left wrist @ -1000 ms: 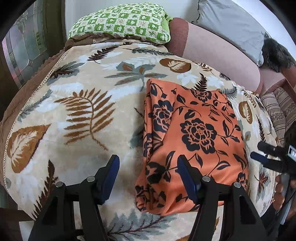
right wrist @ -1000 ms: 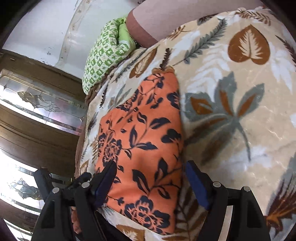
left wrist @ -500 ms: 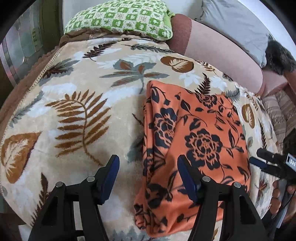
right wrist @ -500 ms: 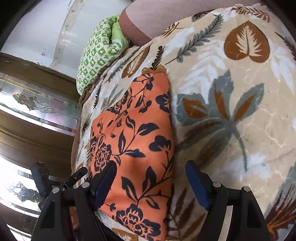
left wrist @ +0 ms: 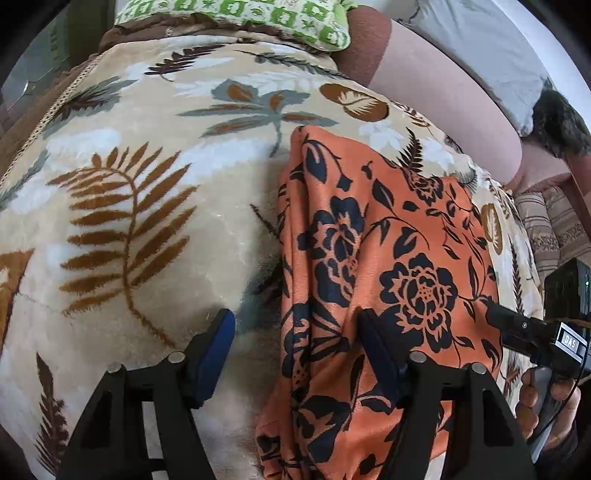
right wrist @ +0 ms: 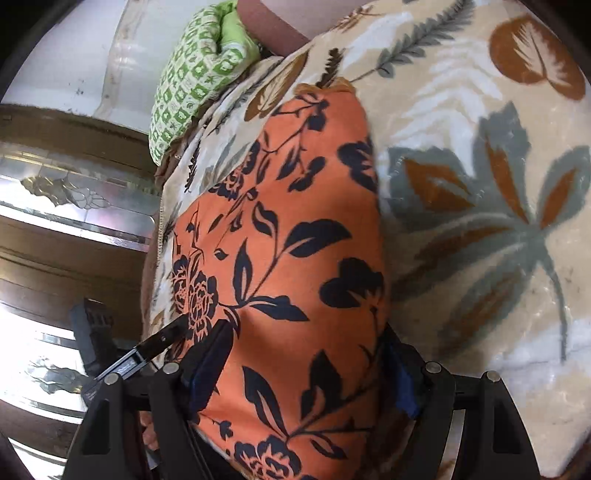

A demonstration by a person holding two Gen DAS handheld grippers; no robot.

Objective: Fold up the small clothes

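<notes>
Orange cloth lying folded on blanket, right of centre. Thin, light, limp, probably slippery. Left claw released, straddling lower-left edge; right claw released. Best pinched at near corners, through all layers.

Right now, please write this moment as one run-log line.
step: fold | item: orange floral cloth folded on leaf-print blanket | left gripper: open, straddling edge | right gripper: open, straddling cloth

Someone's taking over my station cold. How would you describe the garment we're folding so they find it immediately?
Start from the bed's beige leaf-print blanket, with a green checked pillow at its far end. On the blanket lies the orange cloth, folded into a long strip. It is the only bright orange thing there, printed with dark navy roses and leaves, unlike the blanket's brown and grey ones.
</notes>
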